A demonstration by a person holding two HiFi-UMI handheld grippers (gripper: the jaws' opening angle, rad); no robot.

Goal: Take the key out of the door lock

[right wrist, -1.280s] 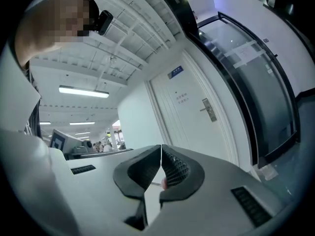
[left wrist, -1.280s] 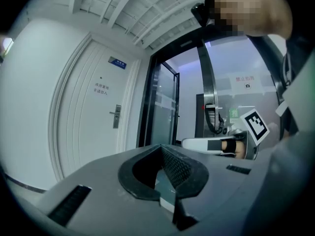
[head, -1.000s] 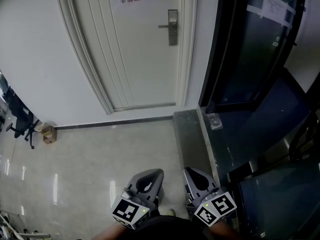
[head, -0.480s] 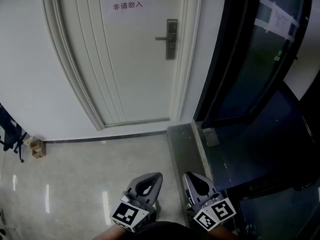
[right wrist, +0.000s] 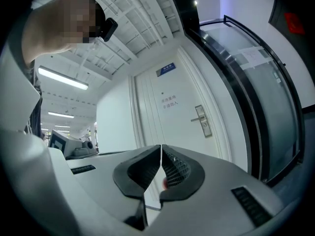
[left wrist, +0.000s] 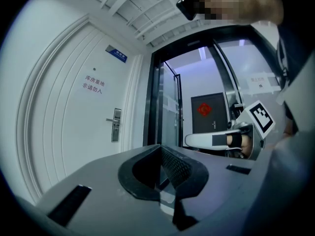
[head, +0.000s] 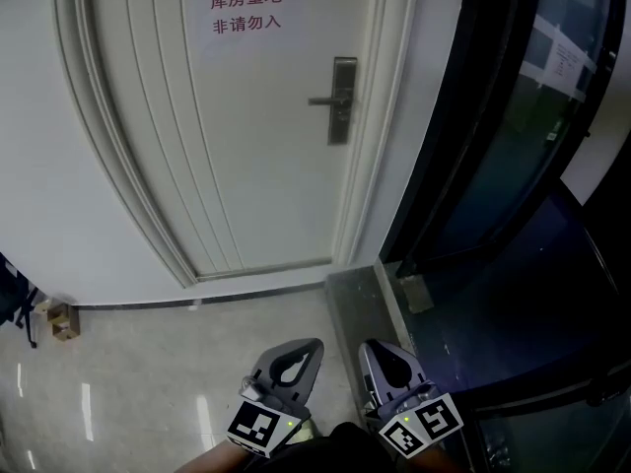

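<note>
Looks steeply down at a closed white door (head: 256, 116) from some way off, with both grippers held low near the body. Shows the left gripper (head: 310, 347) with jaws pressed together on nothing, bare pads meeting at the tip. Shows the same for the right gripper (head: 373, 349), pressed together and empty, just beside the left. Places the door lock (head: 341, 101), a tall metal plate with a lever handle (head: 322, 100) pointing left, well ahead of and high above both grippers, roughly in line with the gap between them. Cannot tell where the key sits: too small to make out on the plate in any view, though presumably in a keyhole below the lever. Has a sign (head: 246, 12) with red characters higher on the door, up and left of the lock. Has dark glass panelling (head: 493, 166) off to the right of the right gripper, and pale shiny floor (head: 148, 363) ahead of the left. Judging by this, nothing of the task done so far: no contact with door, lock or key. Left to do: close the gap to the door, raise a gripper to the lock, spread its jaws, pinch the key's head and draw it straight out.
</note>
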